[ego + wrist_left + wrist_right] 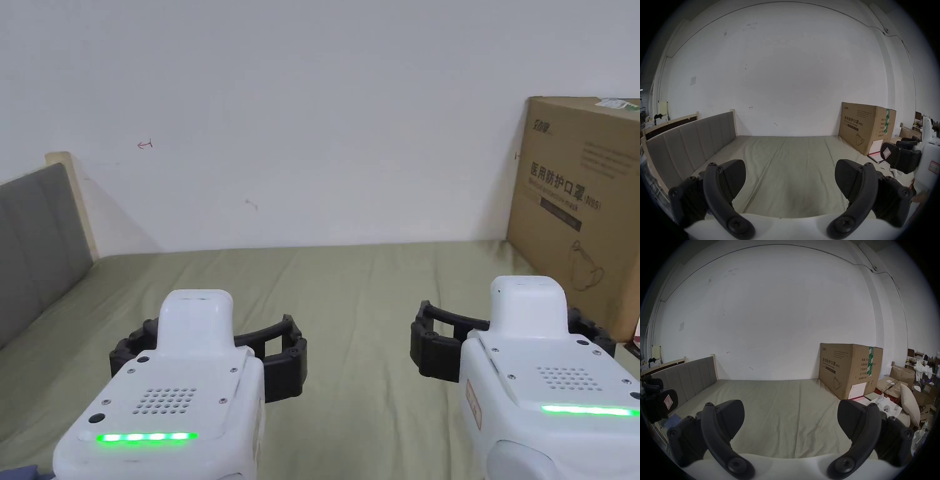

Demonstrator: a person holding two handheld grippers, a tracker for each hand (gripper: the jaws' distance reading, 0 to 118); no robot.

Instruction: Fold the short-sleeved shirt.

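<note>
Spanning the frame, an olive-green bed sheet (350, 300) lies smooth; grey padded headboard (31, 244) at far left. Left tool (790, 180): jaws spread wide, gripping nothing, held above the sheet. Right tool (791, 420): jaws likewise spread, gripping nothing. Cardboard box (581, 206) at far right against the white wall (300, 112). Short-sleeved shirt: location cannot be told.

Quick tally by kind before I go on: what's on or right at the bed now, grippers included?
Grippers: 2, the left gripper and the right gripper, both with jaws apart and holding nothing.
Cardboard boxes: 1, the big box at the bed's right end by the wall.
Pillows: 1, the beige pillow leaning to the right of the box.
Total: 4.
</note>
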